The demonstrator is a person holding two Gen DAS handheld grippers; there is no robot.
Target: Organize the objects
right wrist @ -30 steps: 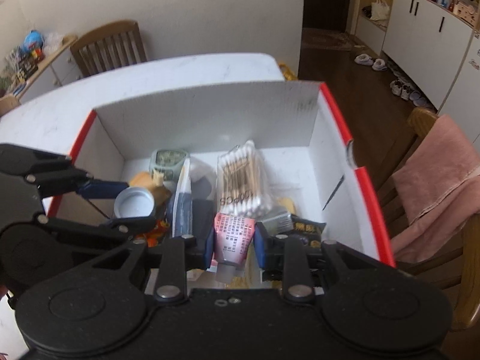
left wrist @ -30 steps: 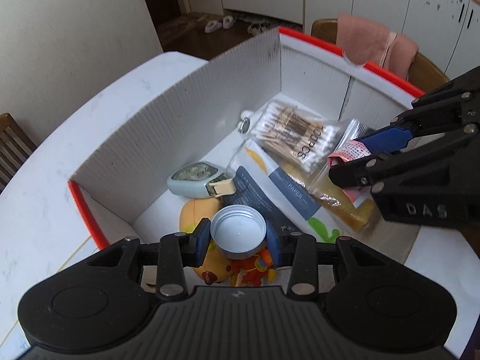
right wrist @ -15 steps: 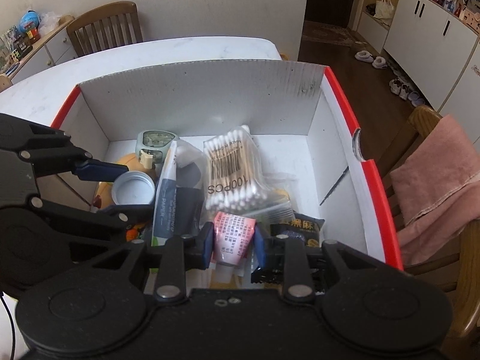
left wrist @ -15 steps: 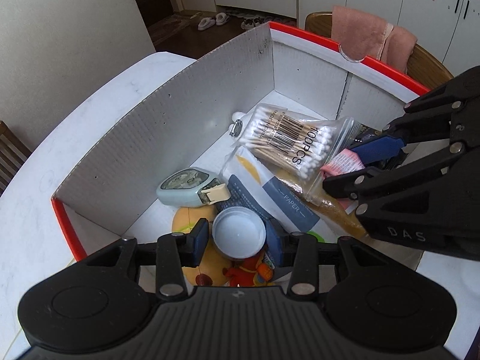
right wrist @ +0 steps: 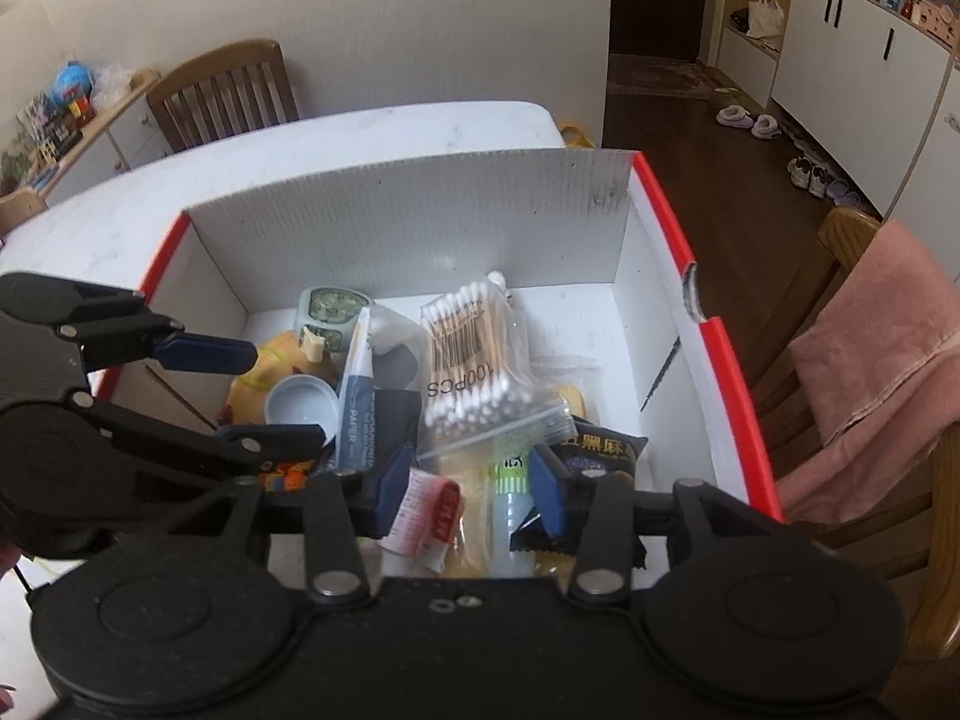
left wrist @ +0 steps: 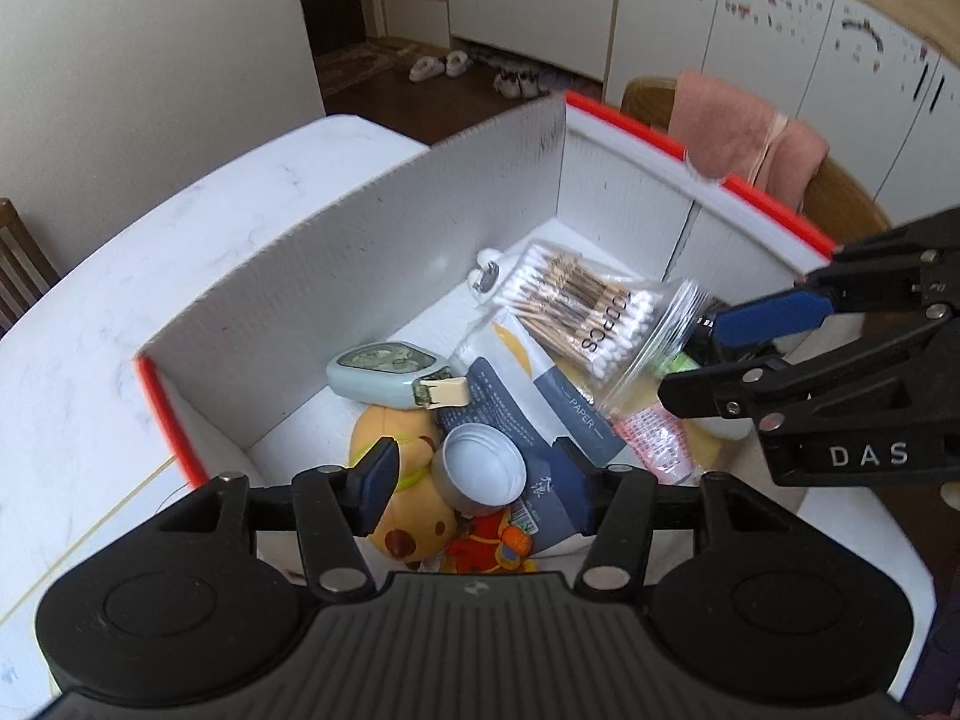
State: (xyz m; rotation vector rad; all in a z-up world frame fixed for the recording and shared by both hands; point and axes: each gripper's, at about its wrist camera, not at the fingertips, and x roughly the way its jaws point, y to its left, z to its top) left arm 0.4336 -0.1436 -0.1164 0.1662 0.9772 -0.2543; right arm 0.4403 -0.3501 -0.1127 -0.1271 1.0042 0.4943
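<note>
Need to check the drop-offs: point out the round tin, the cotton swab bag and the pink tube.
round tin [left wrist: 480, 467], left wrist view, its pale inside
cotton swab bag [right wrist: 467, 360], right wrist view, the barcode label
pink tube [right wrist: 427, 511], right wrist view, its printed side

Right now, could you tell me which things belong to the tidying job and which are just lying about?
Job:
box
round tin
pink tube
cotton swabs
plush toy

Lying about:
pink towel
chair
shoes

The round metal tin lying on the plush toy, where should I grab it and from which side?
Grip the round metal tin across its rim, coming straight down from above: its open face points up, its low curved wall is exposed on both sides, and it rests loosely on the plush toy.
</note>
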